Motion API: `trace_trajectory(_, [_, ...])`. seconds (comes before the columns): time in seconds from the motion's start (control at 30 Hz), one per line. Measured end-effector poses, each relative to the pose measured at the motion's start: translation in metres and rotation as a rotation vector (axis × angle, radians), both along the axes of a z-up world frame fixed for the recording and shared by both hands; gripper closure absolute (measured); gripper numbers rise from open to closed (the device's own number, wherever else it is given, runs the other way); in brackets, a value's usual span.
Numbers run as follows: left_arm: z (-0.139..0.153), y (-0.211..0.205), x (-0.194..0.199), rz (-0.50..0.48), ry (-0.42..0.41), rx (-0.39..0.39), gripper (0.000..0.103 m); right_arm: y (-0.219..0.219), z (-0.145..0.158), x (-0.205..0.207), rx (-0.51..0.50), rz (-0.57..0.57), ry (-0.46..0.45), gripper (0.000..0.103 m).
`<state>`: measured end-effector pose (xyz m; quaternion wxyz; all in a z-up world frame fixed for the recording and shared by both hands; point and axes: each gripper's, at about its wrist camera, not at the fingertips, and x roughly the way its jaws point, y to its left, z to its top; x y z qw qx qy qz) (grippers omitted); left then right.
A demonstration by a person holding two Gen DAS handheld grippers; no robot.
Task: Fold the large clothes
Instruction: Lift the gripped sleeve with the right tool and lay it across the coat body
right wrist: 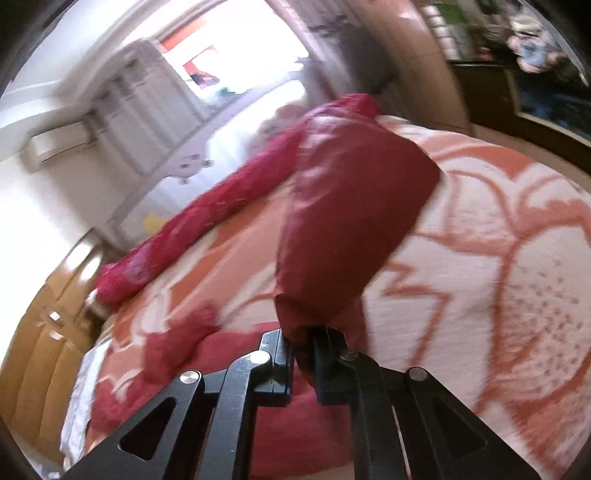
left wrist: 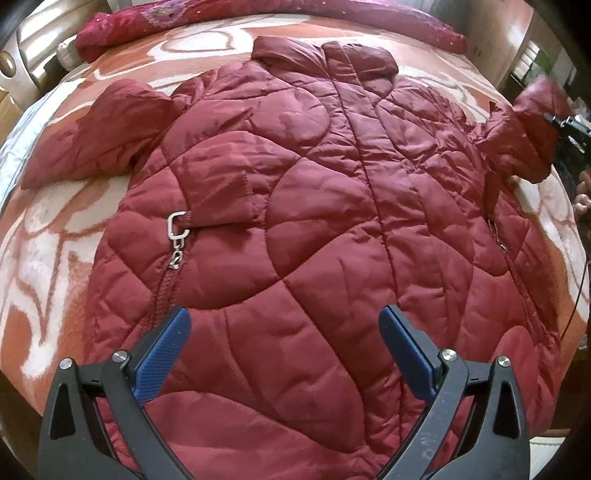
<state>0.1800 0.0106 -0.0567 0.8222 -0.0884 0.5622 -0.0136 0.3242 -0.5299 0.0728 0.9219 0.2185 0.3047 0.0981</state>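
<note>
A dark red quilted jacket [left wrist: 314,192] lies spread out, front up, on the bed, its collar at the far end. Its left sleeve [left wrist: 96,136] rests flat on the cover. My left gripper [left wrist: 285,314] hovers open over the jacket's lower part, blue pads [left wrist: 162,358] wide apart with nothing between them. The other sleeve [left wrist: 517,140] is raised off the bed at the right. In the right wrist view my right gripper [right wrist: 303,334] is shut on that sleeve's end, and the sleeve [right wrist: 351,214] bulges up in front of the camera.
The bed carries an orange and white patterned cover [left wrist: 55,229]. A red patterned bolster [left wrist: 155,22] lies along the head end. A hand [left wrist: 583,199] shows at the right edge. Wooden furniture [right wrist: 40,350] stands beside the bed.
</note>
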Motion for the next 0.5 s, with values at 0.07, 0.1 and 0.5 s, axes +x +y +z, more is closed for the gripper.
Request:
trace_trajectory(0.07, [0.002,0.004,-0.001,0.009,-0.005,-0.013,0.001,0.021,0.015,-0.007,0.005,0.063,-0.015,0.095])
trace_trajectory(0.1, [0.003,0.007,-0.002,0.013,-0.009,-0.016,0.001,0.032,0.02,-0.006,0.01,0.09,-0.019,0.095])
trace_trajectory(0.5, [0.016,0.048,-0.009,0.089,-0.052,-0.022,0.001,0.214,0.037,-0.015,-0.061,0.436,0.011,0.095])
